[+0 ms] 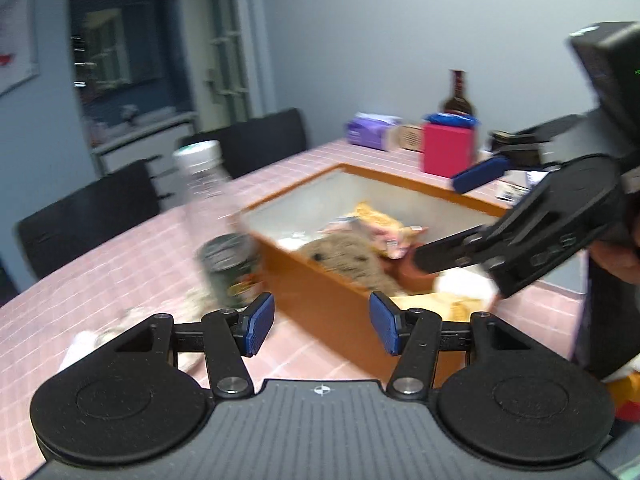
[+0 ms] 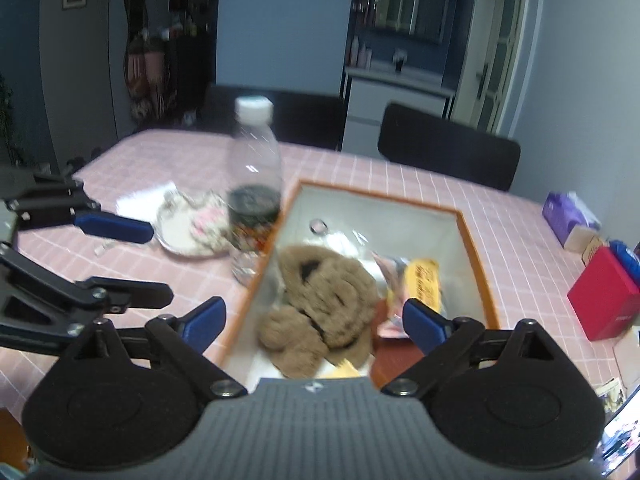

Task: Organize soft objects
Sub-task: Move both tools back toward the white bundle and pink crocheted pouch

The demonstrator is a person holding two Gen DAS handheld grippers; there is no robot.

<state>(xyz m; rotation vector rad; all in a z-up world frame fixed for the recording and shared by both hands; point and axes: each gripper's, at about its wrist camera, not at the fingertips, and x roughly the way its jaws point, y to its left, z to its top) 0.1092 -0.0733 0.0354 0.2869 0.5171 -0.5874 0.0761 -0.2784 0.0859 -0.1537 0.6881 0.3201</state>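
Right gripper (image 2: 314, 322): jaws spread wide, nothing between the pads, hanging over the near end of the orange-rimmed box (image 2: 476, 248). Left gripper (image 1: 322, 328): jaws apart, empty, above the table beside the box's near corner.

Brown plush toy (image 2: 320, 304) lies inside the box at its near end, just below the right gripper and clear of its pads. Its long axis runs roughly along the box's length, rounded end toward the near wall; blurred, so which end is the head I cannot tell from this view. Left wrist view shows a dark eye-like spot on the plush (image 1: 348, 258), on the side toward the bottle.

Right wrist view only: a yellow snack packet (image 2: 422, 284) beside the plush, long axis also along the box; crumpled clear wrapping behind it toward the far wall; a pale floral cloth (image 2: 196, 230) on the pink checked tablecloth (image 2: 400, 184), left of the box.

Left wrist view only: a dark glass bottle (image 1: 458, 96) at the table's far edge, and part of a hand (image 1: 616, 260) on the right gripper's grip.

Both views: clear plastic bottle (image 2: 254, 184) upright against the box's left wall; red box (image 2: 604, 296) and purple tissue pack (image 2: 568, 216) near the table's far right edge; black chairs (image 2: 448, 146) beyond.
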